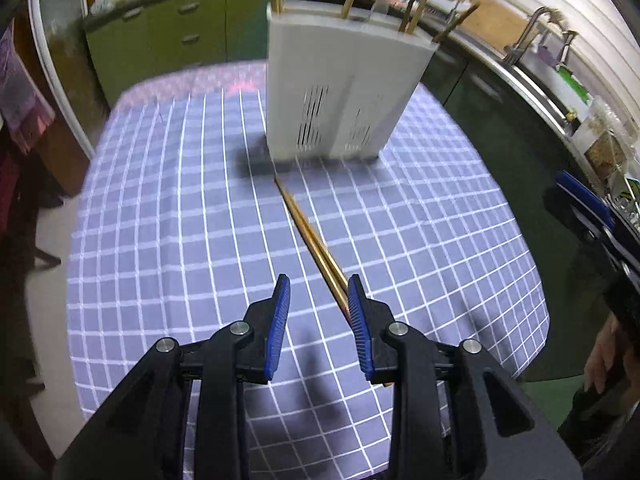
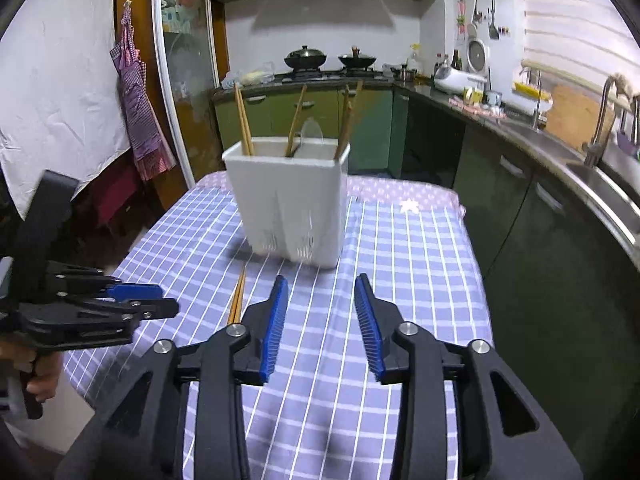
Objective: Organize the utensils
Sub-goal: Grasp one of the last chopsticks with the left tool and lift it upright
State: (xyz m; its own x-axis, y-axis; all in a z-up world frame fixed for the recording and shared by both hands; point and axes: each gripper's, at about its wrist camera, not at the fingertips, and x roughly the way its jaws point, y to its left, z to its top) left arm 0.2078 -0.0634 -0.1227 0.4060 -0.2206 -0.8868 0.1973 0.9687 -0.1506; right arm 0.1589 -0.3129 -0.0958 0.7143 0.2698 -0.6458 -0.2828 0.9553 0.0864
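Two chopsticks (image 1: 310, 236): flat on the cloth (image 1: 160, 208), side by side, running toward 11 o'clock to the holder (image 1: 340, 84); last loose pair, likely

Holder: upright at 12 o'clock; other sticks stand inside

Left gripper (image 1: 319, 292): jaws apart, astride the pair's near end; nothing pinched

Right gripper (image 2: 321, 292): jaws apart, empty
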